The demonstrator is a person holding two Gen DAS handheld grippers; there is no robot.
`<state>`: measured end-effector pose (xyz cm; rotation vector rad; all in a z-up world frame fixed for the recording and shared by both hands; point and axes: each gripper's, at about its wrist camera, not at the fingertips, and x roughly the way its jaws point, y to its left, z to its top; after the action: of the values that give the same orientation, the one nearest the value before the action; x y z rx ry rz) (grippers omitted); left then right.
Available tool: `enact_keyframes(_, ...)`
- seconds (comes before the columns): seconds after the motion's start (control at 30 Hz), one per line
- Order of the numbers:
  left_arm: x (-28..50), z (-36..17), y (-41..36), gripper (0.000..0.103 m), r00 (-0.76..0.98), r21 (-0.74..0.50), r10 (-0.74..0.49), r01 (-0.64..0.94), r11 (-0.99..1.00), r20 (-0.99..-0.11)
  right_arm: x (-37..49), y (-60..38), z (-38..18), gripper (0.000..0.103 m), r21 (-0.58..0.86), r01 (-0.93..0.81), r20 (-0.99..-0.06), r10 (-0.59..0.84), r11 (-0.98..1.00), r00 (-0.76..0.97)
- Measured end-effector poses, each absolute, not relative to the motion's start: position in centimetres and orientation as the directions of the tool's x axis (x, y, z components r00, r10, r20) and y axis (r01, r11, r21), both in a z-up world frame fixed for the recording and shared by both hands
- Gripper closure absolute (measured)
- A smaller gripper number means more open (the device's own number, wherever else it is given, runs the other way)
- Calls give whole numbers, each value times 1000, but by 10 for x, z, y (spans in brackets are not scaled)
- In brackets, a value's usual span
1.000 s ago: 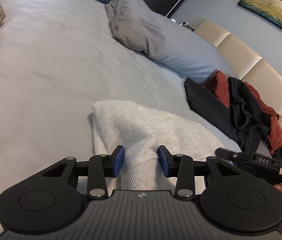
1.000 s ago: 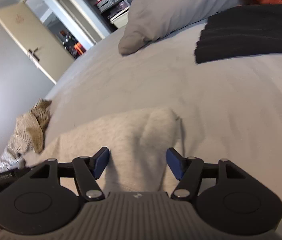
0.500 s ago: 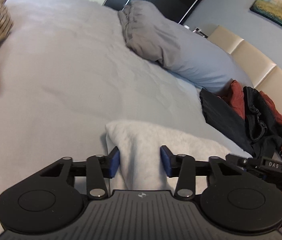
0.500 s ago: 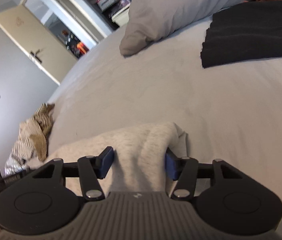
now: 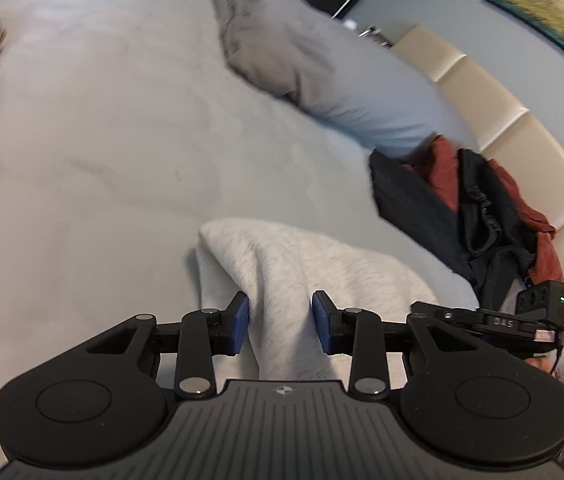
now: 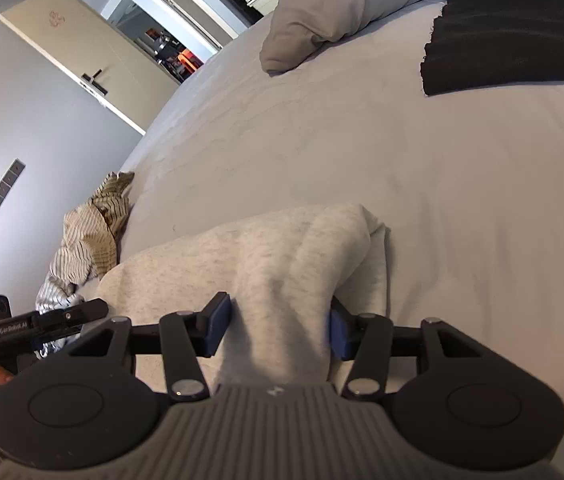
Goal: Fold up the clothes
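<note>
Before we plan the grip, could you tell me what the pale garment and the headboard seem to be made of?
Pale garment: probably soft heathered fleece knit; speckled matte surface, thick rounded folds. Headboard: looks like cream leather or faux leather; smooth sheen, padded panels.

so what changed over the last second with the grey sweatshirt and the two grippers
Both the left hand-held gripper and the right hand-held gripper carried the grey sweatshirt forward across the bed, so its folded edge bunched up more. In the right wrist view the fabric went from lying loosely between the pads to filling the gap. The pillow, black garment and striped clothes stayed put.
</note>
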<state>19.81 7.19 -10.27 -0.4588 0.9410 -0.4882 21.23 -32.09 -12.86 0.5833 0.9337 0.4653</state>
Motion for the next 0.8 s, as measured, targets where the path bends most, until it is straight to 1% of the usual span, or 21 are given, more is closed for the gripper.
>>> enact_keyframes(0.23,212,-122,78,71,478,-608,-569,88,789,-669,212,-319,-129,46,639,-108,-617,590,762,521)
enact_keyframes(0.27,215,-125,77,71,472,-616,-576,84,783,-667,212,-319,-129,44,637,-100,-619,585,764,523)
enact_keyframes(0.33,219,-129,74,71,472,-627,-587,89,774,-658,215,-317,-129,44,631,-92,-622,573,770,534)
enact_keyframes(0.37,221,-127,72,74,482,-622,-584,98,777,-653,216,-316,-128,45,628,-91,-621,568,773,540)
enact_keyframes(0.4,222,-124,70,80,491,-621,-588,114,775,-643,218,-315,-126,55,627,-90,-618,565,773,547)
enact_keyframes(0.43,222,-121,68,84,502,-620,-591,131,773,-631,219,-316,-124,60,633,-93,-609,568,769,553)
enact_keyframes(0.47,221,-116,68,89,518,-618,-597,157,770,-612,221,-318,-122,72,639,-98,-599,574,763,558)
enact_keyframes(0.5,221,-111,67,91,531,-617,-605,183,765,-593,222,-320,-119,77,643,-106,-587,578,758,567)
enact_keyframes(0.6,224,-104,65,92,573,-588,-591,220,778,-568,226,-325,-110,80,623,-133,-560,559,770,611)
enact_keyframes(0.67,227,-108,68,93,605,-614,-586,194,765,-538,231,-325,-109,81,619,-117,-555,538,777,635)
enact_keyframes(0.8,223,-136,69,93,625,-657,-556,89,749,-548,229,-324,-129,81,665,-38,-551,524,746,649)
